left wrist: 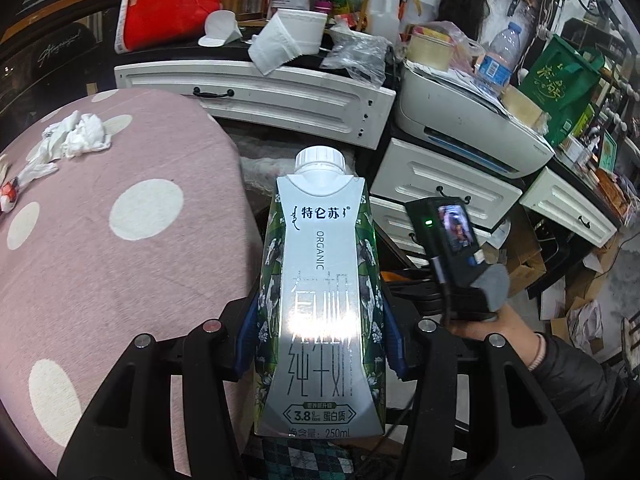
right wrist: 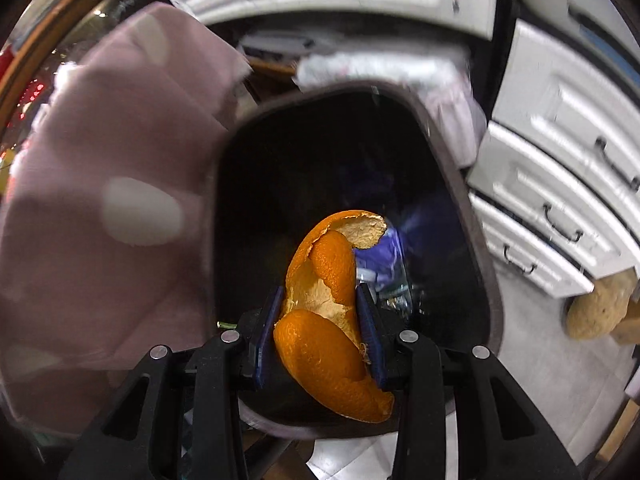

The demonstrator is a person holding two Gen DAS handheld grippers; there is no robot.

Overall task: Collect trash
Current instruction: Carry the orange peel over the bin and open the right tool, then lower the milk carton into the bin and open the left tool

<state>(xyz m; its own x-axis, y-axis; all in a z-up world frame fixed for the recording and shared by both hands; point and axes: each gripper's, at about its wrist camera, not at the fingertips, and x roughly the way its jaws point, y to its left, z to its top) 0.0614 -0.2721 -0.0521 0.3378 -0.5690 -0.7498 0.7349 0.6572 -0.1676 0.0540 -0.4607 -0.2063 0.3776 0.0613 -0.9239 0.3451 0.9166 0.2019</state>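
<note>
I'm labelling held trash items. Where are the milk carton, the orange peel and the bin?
milk carton [left wrist: 320, 280]: left wrist view, front panel.
orange peel [right wrist: 320, 344]: right wrist view, lower outer skin.
bin [right wrist: 460, 184]: right wrist view, right rim.

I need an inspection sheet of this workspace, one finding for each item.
Surface: pink dotted tablecloth.
Job's things: milk carton in left gripper; orange peel in right gripper, above dark bin; crumpled tissues on the cloth.
Clutter: paper roll, water bottle, printer.
Grippers: both jaws closed on their loads.
Cables: black cable on the right gripper.
Surroundings: white drawers.
</note>
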